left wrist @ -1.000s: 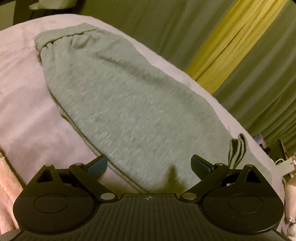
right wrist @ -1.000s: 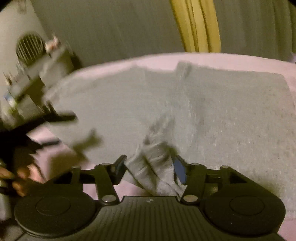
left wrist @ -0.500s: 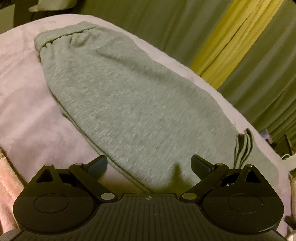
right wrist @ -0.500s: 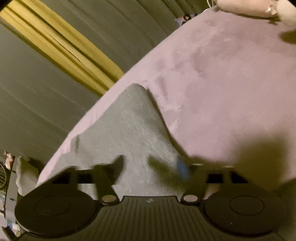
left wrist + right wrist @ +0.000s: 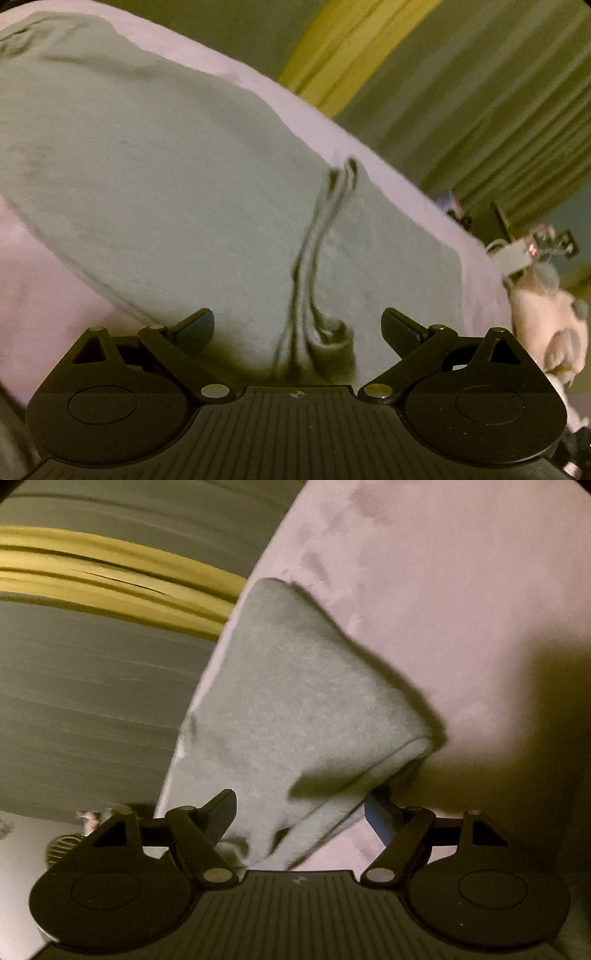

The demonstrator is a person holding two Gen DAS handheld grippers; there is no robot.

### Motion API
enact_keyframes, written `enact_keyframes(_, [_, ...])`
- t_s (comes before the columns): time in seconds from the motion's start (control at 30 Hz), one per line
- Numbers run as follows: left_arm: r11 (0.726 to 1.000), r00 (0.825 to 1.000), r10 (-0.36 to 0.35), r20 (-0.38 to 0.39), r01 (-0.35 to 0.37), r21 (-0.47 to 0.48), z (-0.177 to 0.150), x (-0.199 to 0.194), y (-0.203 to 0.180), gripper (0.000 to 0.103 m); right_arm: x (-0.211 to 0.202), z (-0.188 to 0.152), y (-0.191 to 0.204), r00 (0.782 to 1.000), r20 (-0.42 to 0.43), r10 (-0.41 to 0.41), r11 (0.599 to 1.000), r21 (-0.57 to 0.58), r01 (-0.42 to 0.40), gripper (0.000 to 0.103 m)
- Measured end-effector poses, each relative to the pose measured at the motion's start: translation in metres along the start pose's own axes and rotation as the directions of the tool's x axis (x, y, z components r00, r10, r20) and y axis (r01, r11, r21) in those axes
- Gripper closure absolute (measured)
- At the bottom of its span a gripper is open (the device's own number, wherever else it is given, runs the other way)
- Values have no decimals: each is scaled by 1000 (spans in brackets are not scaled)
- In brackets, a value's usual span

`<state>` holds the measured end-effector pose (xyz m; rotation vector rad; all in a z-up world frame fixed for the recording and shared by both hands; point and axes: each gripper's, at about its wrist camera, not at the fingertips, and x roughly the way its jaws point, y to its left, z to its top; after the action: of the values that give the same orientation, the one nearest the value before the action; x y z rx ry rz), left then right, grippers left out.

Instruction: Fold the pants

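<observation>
Left wrist: pants (image 5: 155, 177) long axis upper-left to lower-right; left gripper (image 5: 297, 326), right gripper (image 5: 300, 808) both wide.

Pants (image 5: 166, 177): waistband end cut off at frame's top-left; surface motion-blurred. Folded edge (image 5: 306, 842) passes below right gripper (image 5: 299, 812) body, hidden. Small clutter (image 5: 517, 254) beyond bed: blurred, unidentifiable.

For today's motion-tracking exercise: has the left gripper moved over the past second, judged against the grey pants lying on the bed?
Yes. The left gripper has shifted toward the cuff end of the grey pants: the upright fold ridge, earlier at its right, now sits between its open fingers.
</observation>
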<state>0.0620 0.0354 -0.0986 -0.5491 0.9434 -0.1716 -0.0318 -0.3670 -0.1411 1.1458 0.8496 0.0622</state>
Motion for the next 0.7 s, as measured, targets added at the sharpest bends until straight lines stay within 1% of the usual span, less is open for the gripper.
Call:
enact_keyframes(0.03, [1000,1000,11,-9,-11,9,-1,5,-4,3,0,-1,2,1000,15,4,1000,-24,-4,26])
enact_keyframes(0.07, [999,1000,21,-17,-21,25,-2,11,-8,5,-1,-2,4,1000,27,-6,999,-52,7,30])
enact_keyframes(0.1, [999,999,28,-28,-27,41,-2,16,-11,7,-1,-1,5,999,34,-6,997,-73,8,41])
enact_keyframes(0.13, [998,999,36,-38,-33,60,-2,21,-13,16,-1,0,5,999,44,-9,996,-84,12,48])
enact_keyframes(0.17, [995,997,57,-57,-52,86,-2,26,-17,28,-2,1,3,998,52,-22,996,-86,27,59])
enact_keyframes(0.2, [992,995,73,-73,-65,106,-3,31,-19,31,-1,2,1,998,53,-34,996,-83,38,69])
enact_keyframes(0.23, [989,993,82,-79,-72,128,-6,33,-21,36,-1,3,-2,997,57,-45,996,-80,50,72])
enact_keyframes(0.27, [986,993,93,-74,-81,147,-8,34,-24,45,1,4,-5,996,54,-67,995,-74,71,75])
enact_keyframes(0.3, [982,992,99,-74,-85,167,-11,34,-25,50,2,5,-6,995,48,-85,993,-75,88,75])
enact_keyframes(0.33, [978,991,108,-80,-91,190,-13,35,-27,59,3,6,-7,994,47,-98,992,-75,102,75])
enact_keyframes(0.4, [965,989,128,-70,-108,237,-18,35,-29,65,1,7,-7,992,60,-112,991,-70,117,74])
enact_keyframes(0.47, [956,989,137,-53,-118,269,-23,34,-32,67,-1,9,-10,990,78,-117,991,-52,122,73])
enact_keyframes(0.53, [947,988,151,-40,-133,293,-26,32,-36,69,0,11,-13,990,76,-117,993,-26,119,73])
enact_keyframes(0.6, [938,986,163,-31,-145,315,-29,31,-40,69,-1,10,-13,990,82,-118,992,-25,120,73])
enact_keyframes(0.7, [937,986,164,-32,-145,318,-28,30,-42,70,-4,10,-11,989,82,-126,991,-44,130,73])
